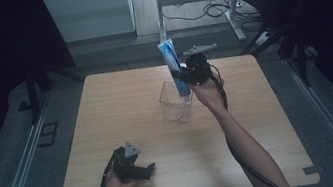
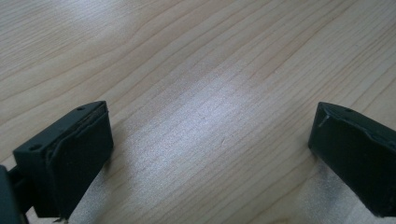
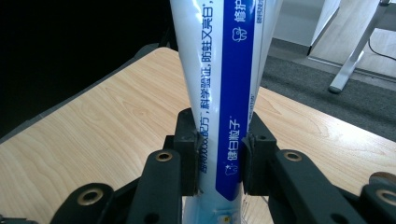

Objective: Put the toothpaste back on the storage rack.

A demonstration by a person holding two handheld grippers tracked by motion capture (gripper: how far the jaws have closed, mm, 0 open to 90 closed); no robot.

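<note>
A blue and white toothpaste tube (image 1: 172, 64) stands almost upright over a clear plastic cup (image 1: 175, 103) at the middle of the wooden table (image 1: 107, 113); its lower end dips inside the cup's rim. My right gripper (image 1: 186, 76) is shut on the tube, and in the right gripper view both pads (image 3: 188, 158) press the tube (image 3: 224, 93) from either side. My left gripper (image 1: 142, 170) rests near the table's front edge, left of centre. Its jaws stand wide apart over bare wood in the left gripper view, and the left gripper (image 2: 210, 158) holds nothing.
Beyond the table's far edge stand white desk legs (image 1: 236, 16) with cables on the floor. Dark curtains hang at both sides. Metal rails (image 1: 19, 167) run along the floor left and right of the table.
</note>
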